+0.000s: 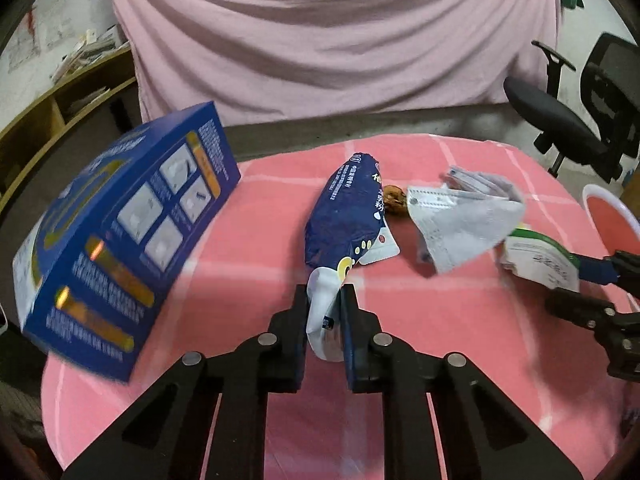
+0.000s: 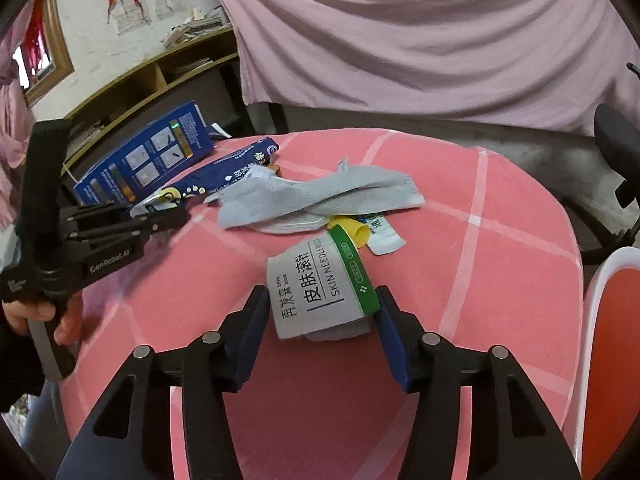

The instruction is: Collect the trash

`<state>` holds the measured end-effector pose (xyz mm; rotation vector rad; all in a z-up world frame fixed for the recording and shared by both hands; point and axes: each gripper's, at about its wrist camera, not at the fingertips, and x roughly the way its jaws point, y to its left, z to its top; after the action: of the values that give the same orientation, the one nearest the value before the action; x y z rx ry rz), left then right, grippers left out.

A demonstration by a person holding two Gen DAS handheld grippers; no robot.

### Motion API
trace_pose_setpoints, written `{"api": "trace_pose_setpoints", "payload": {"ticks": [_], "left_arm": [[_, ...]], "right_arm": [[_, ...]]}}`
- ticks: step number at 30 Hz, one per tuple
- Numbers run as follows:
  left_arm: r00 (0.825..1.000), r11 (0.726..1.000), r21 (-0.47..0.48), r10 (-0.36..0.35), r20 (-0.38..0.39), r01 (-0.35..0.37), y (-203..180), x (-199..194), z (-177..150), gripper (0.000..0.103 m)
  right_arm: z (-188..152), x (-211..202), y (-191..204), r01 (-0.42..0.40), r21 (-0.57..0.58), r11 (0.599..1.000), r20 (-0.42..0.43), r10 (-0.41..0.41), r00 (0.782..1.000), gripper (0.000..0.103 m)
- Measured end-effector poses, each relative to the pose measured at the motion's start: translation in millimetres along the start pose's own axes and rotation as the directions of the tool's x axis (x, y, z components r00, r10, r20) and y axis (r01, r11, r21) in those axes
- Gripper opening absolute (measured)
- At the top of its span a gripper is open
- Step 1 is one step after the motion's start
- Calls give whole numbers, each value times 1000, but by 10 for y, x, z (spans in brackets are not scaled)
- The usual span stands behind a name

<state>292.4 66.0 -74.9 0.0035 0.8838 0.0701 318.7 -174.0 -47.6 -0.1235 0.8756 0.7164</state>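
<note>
My left gripper (image 1: 325, 320) is shut on the white end of a dark blue snack bag (image 1: 346, 220), which stretches away over the pink checked table (image 1: 260, 240). It also shows in the right wrist view (image 2: 224, 170). My right gripper (image 2: 322, 320) has its jaws on both sides of a grey and green "skin needle" box (image 2: 320, 292); the right pad touches it, the left stands a little apart. In the left wrist view the right gripper (image 1: 576, 280) is at that box (image 1: 538, 258). A grey face mask (image 1: 464, 220) lies mid-table, a walnut (image 1: 394, 199) behind the bag.
A large blue carton (image 1: 120, 236) stands tilted and blurred at the table's left edge. A white-rimmed red bin (image 2: 612, 340) is at the right. A yellow cap and small white tube (image 2: 382, 232) lie under the mask (image 2: 316, 196). An office chair (image 1: 580, 112) is behind.
</note>
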Motion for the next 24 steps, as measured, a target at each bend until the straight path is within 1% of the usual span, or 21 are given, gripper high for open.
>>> {"api": "trace_pose_setpoints", "payload": {"ticks": [2, 8, 11, 14, 18, 20, 23, 24], "left_arm": [[1000, 1000, -24, -2, 9, 2, -23, -96, -42, 7], [998, 994, -99, -36, 54, 41, -133, -432, -294, 7], [997, 992, -118, -35, 74, 44, -178, -554, -411, 7], [995, 990, -133, -31, 100, 45, -259, -662, -515, 7], [988, 987, -148, -39, 152, 62, -320, -810, -609, 7], [983, 985, -155, -42, 179, 71, -357, -870, -586, 7], [971, 982, -163, -51, 234, 91, -426, -999, -526, 7], [966, 982, -163, -53, 254, 97, -460, -1041, -485, 7]], "right_arm": [[-17, -22, 29, -1, -5, 1000, 6, 1, 1000, 51], [-52, -148, 66, -5, 0, 1000, 48, 5, 999, 50], [-86, -256, 89, -12, 3, 1000, 86, 12, 996, 50], [-143, -422, 101, -22, 3, 1000, 153, 21, 988, 50], [-201, -625, 80, -35, 8, 999, 250, 32, 968, 50], [-235, -729, 68, -43, 9, 999, 302, 38, 953, 50], [-291, -877, 69, -30, 13, 999, 381, 23, 924, 50], [-317, -941, 74, -25, 12, 1000, 417, 18, 909, 50]]}}
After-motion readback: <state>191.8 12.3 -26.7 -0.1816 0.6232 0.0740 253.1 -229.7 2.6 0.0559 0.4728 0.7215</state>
